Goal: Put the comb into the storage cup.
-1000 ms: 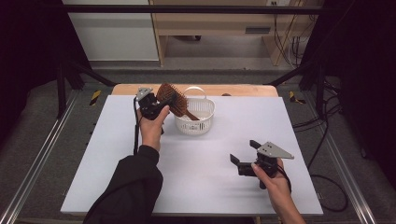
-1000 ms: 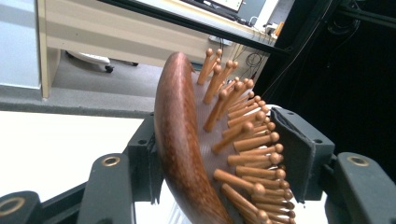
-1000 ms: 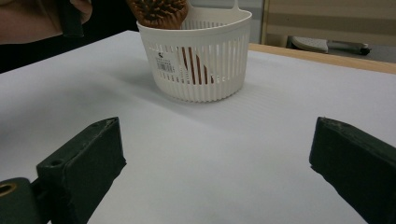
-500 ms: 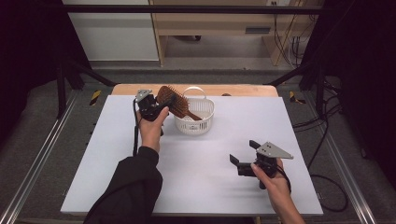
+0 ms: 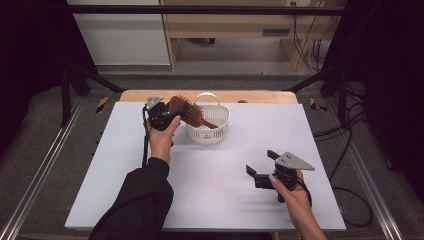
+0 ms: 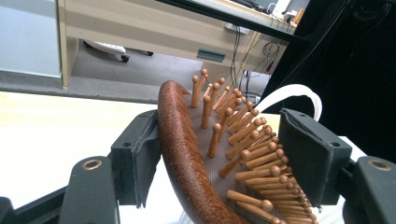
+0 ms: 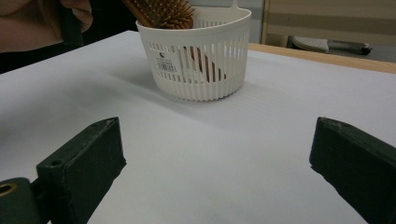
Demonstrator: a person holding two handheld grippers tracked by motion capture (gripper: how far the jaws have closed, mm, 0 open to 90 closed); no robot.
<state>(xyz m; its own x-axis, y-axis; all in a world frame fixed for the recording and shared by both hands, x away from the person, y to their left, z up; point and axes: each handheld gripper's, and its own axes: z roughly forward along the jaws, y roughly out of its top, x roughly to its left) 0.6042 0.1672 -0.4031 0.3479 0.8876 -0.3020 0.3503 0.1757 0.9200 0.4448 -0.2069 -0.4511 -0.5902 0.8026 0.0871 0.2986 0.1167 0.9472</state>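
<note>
A brown wooden hairbrush (image 5: 189, 112) leans over the rim of a white slatted basket (image 5: 220, 131), its handle down inside. My left gripper (image 5: 173, 112) is at the brush head. In the left gripper view the head (image 6: 182, 154) stands between the jaws of the left gripper (image 6: 222, 135), which have just been opening. The left pad lies along the brush's back and the right pad stands just off the bristle tips. My right gripper (image 5: 260, 162) is held low over the table at the near right, open, with nothing between its jaws. Its own view has the right gripper (image 7: 215, 154) facing the basket (image 7: 196, 70) and the brush (image 7: 163, 11).
The white table top (image 5: 215, 200) stretches bare between the basket and my right gripper. A wooden strip (image 5: 260, 96) runs along the far edge. Beyond it stands a desk (image 5: 235, 25), with cables at the right. A dark sleeve (image 5: 135, 205) covers the left forearm.
</note>
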